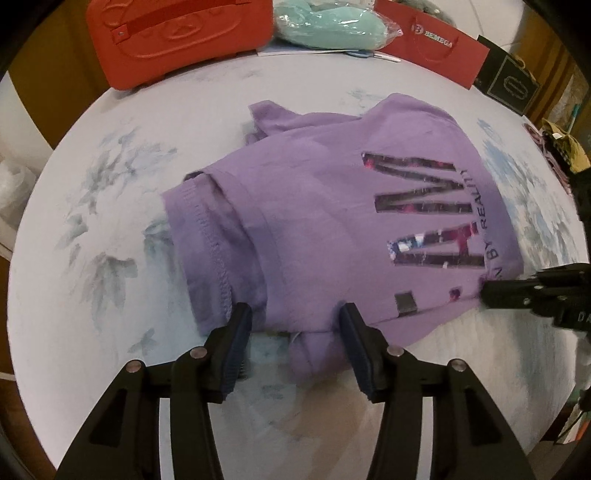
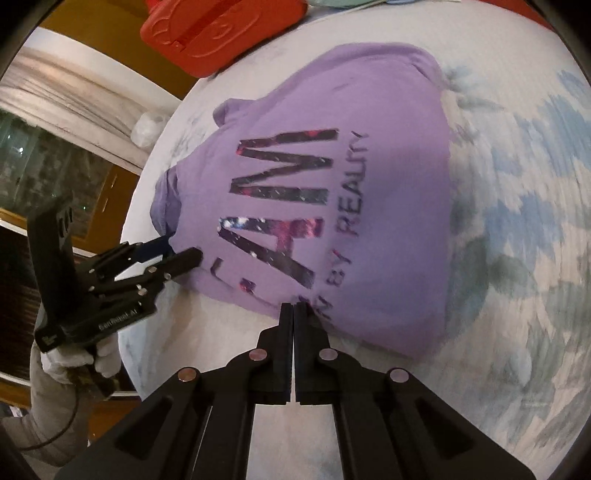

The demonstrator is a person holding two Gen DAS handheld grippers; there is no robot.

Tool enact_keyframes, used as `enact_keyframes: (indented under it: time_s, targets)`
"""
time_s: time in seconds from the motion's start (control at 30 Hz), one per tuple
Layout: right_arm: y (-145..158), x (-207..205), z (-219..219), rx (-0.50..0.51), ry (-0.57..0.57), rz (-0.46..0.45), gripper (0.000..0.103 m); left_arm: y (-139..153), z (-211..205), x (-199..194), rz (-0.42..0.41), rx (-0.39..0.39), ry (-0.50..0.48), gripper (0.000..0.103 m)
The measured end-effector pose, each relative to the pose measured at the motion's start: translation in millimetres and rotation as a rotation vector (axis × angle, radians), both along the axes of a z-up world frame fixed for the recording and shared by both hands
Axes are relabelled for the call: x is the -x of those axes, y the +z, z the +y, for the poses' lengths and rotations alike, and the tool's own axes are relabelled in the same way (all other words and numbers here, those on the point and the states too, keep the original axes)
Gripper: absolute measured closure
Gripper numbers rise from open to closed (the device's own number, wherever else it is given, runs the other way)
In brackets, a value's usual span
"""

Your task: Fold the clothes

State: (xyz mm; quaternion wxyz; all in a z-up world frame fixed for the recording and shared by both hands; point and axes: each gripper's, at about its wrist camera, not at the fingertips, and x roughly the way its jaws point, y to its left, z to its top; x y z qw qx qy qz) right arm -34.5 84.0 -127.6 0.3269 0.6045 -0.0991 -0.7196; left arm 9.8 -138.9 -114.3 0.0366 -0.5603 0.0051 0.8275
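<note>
A purple shirt [image 1: 314, 221] with dark printed letters lies folded on the round table [image 1: 92, 295]. My left gripper [image 1: 295, 314] stands open over its near edge. A bunched fold of purple cloth lies between the fingers, and the left pad is clear of it. In the right wrist view the left gripper [image 2: 181, 249] sits at the left edge of the shirt [image 2: 369, 240], held by a white-gloved hand [image 2: 74, 362]. My right gripper [image 2: 294, 306] is shut with its tips on the shirt's near hem. From the left wrist view, the right gripper [image 1: 484, 291] meets that hem at the right.
A red plastic case [image 1: 177, 40] stands at the table's far left. Beside it are a teal bundle in clear plastic [image 1: 328, 22], a red paper bag [image 1: 436, 48] and a black box [image 1: 509, 85]. The floral tablecloth [image 2: 517, 295] is bare to the shirt's right.
</note>
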Motion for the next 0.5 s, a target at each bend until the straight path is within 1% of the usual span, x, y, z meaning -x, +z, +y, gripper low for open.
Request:
enact_keyframes:
  time_s: [0.07, 0.1, 0.13, 0.2, 0.27, 0.33, 0.4, 0.43, 0.47, 0.5]
  targets:
    - [4.5, -4.2, 10.2, -0.026, -0.012, 0.011, 0.099, 4.9, -7.6, -3.8, -0.008, -0.009, 0.025, 0.048]
    - [9.5, -7.0, 16.8, -0.015, -0.018, 0.025, 0.099, 10.1, -10.7, -5.7, 0.000, -0.027, 0.035, 0.048]
    - [16.4, -8.4, 27.4, 0.009, -0.026, 0.040, 0.099, 16.8, -12.0, -5.9, 0.026, -0.019, 0.042, 0.048]
    - [26.5, -7.0, 38.5, 0.027, -0.053, 0.081, 0.099, 30.6, -14.4, -6.2, 0.081, 0.000, 0.055, 0.048]
    - [30.0, -1.4, 40.8, 0.028, -0.083, 0.112, 0.099, 31.6, -16.0, 4.0, 0.098, 0.020, 0.061, 0.048]
    - [24.6, 5.3, 38.5, 0.012, -0.099, 0.109, 0.099, 22.6, -15.7, 13.4, 0.086, 0.053, 0.064, 0.048]
    - [16.6, 7.4, 35.2, -0.021, -0.095, 0.094, 0.099, 9.9, -20.9, 17.8, 0.053, 0.074, 0.066, 0.048]
    - [11.2, 7.6, 33.0, -0.043, -0.088, 0.079, 0.099, 6.3, -22.7, 17.9, 0.041, 0.070, 0.067, 0.048]
    - [7.9, 6.6, 33.8, -0.054, -0.085, 0.072, 0.101, 2.8, -24.4, 18.1, 0.029, 0.065, 0.067, 0.048]
    - [7.0, 5.8, 35.7, -0.052, -0.090, 0.068, 0.101, 2.8, -27.2, 17.9, 0.026, 0.052, 0.076, 0.047]
